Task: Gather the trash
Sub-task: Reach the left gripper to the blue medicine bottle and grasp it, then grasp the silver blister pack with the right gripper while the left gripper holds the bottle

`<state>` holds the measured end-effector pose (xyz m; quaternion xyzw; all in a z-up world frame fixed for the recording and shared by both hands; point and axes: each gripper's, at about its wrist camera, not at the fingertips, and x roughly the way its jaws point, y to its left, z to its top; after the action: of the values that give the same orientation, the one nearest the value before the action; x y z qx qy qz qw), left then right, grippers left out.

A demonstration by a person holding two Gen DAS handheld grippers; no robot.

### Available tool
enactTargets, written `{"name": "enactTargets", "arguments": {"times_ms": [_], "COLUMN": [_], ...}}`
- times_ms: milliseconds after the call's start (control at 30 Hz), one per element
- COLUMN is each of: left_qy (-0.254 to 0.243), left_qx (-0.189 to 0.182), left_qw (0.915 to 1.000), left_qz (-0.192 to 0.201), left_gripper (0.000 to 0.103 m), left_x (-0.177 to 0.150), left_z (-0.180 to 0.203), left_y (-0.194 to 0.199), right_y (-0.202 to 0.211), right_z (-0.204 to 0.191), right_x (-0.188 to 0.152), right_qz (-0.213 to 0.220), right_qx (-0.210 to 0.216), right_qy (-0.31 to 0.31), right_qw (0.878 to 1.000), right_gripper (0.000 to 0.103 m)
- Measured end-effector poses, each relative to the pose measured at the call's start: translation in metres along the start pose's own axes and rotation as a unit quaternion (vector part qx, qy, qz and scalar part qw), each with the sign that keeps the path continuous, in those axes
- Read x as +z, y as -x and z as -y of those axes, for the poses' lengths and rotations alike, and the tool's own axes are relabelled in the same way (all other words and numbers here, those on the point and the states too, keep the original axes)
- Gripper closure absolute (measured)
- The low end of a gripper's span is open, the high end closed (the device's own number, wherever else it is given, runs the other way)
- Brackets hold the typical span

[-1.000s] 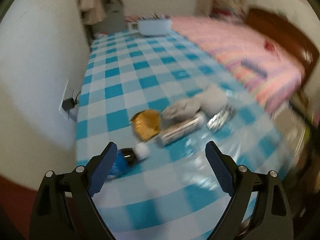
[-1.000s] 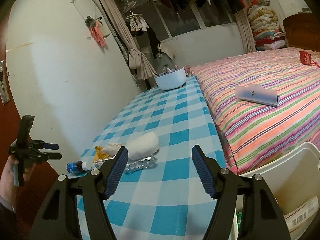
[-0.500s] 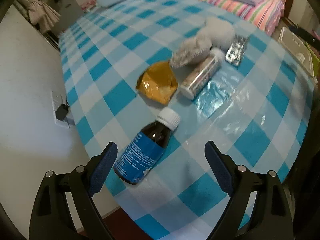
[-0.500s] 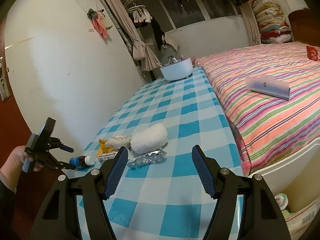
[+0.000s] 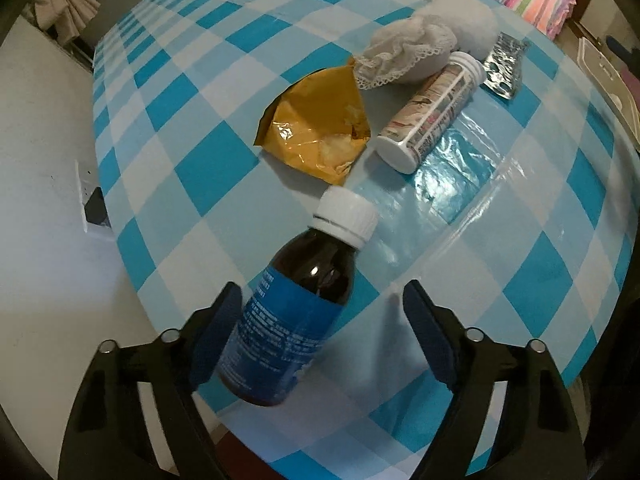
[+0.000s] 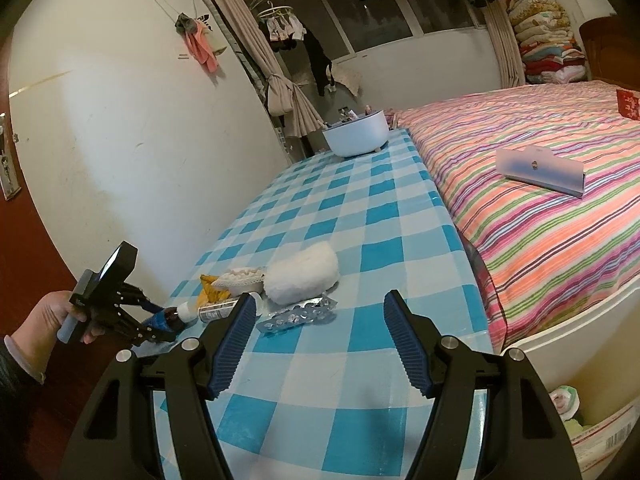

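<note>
Down at the near corner of the worktop (image 5: 224,128), with its blue-and-white checked cloth, the left gripper (image 5: 322,300) has its jaws spread wide around a brown medicine bottle (image 5: 296,308). The bottle lies on its side, blue label toward the gripper and white cap pointing away; its body sits between the two blue pads, close against the left one and clear of the right one. Whether the left pad actually touches it I cannot tell.

Just past the cap lies a crumpled yellow wrapper (image 5: 316,128), and beside that a capped tube (image 5: 432,116) with a printed label, also on its side. A lacy white cloth (image 5: 400,54) rests against the tube's far end, with a fluffy white bundle (image 5: 468,16) behind it. A silver blister pack (image 5: 504,66) lies just to the right of the tube.

From the other side, a hand (image 6: 60,314) grips the left tool's handle beyond the corner of the worktop. The right gripper (image 6: 318,312) hangs above the cloth with its jaws equally wide apart and nothing between them, the blister pack lying just ahead of its left finger. A white bowl (image 6: 356,136) stands at the far end of the worktop. The striped bed (image 6: 540,152) runs alongside, with a white bin (image 6: 560,324) at its foot.
</note>
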<state>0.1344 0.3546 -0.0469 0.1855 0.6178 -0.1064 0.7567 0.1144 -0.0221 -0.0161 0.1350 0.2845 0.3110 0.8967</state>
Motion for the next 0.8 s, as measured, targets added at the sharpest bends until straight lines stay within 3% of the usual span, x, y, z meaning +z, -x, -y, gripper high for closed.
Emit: {"name": "enactTargets", "arguments": {"times_ms": [67,200,800], "left_qy": [0.012,0.024,0.097], "left_qx": [-0.012,-0.028,-0.017], "left_qw": [0.9998,0.9992,0.9937], "left_qz": [-0.003,-0.017,0.054], "left_gripper": [0.044,0.057,0.058], "left_x": [0.000,-0.001,-0.007], "left_z": [-0.004,-0.005,0.013], "left_y": [-0.002,-0.009,0.001], "right_y": [0.000,0.000,-0.002], "right_z": [0.000,0.000,-0.009], "right_x": [0.000,0.000,-0.004], "right_qz": [0.000,0.001,-0.006], "right_qx": [0.001,0.002,0.007], "right_qy": [0.000,0.002,0.013], "right_qw": [1.000,1.000,1.000], "right_gripper": [0.038,0.038,0.038]}}
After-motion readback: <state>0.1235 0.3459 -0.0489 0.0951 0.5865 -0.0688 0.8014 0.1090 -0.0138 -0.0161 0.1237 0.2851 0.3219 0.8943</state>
